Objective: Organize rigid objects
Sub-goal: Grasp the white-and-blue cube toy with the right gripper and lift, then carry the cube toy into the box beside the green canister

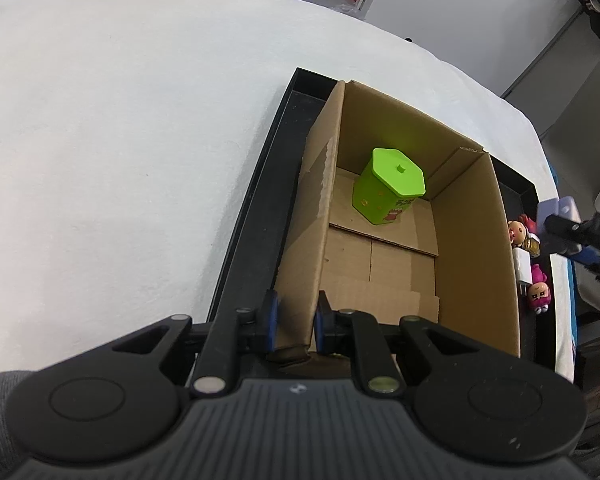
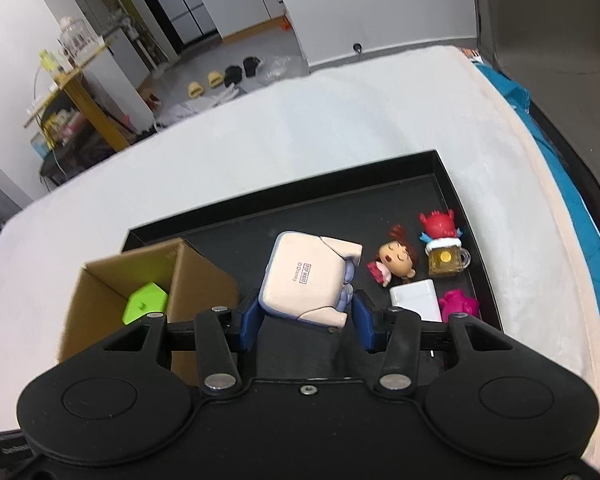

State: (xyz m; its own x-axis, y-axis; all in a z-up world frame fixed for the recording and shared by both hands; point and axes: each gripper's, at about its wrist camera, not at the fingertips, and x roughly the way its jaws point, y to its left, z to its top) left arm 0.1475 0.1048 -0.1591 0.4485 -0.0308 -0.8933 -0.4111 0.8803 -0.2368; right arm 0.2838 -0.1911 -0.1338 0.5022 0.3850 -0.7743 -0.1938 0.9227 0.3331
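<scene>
An open cardboard box [image 1: 472,240] stands in a black tray [image 1: 256,216] on a white table. A green hexagonal lidded container [image 1: 388,186] lies tilted on the box floor; it also shows in the right wrist view [image 2: 146,302]. My left gripper [image 1: 294,320] is shut on the box's near left wall. My right gripper [image 2: 306,320] is shut on a cream and lavender toy figure [image 2: 306,280], held above the tray [image 2: 240,236] to the right of the box [image 2: 192,280]. The right gripper also shows at the right edge of the left wrist view [image 1: 560,228].
On the tray right of the box lie a red-haired doll [image 2: 396,262], a red figure on a beer mug [image 2: 444,248], a white block [image 2: 416,300] and a pink figure [image 2: 460,304]. Slippers [image 2: 220,78] lie on the floor beyond the table.
</scene>
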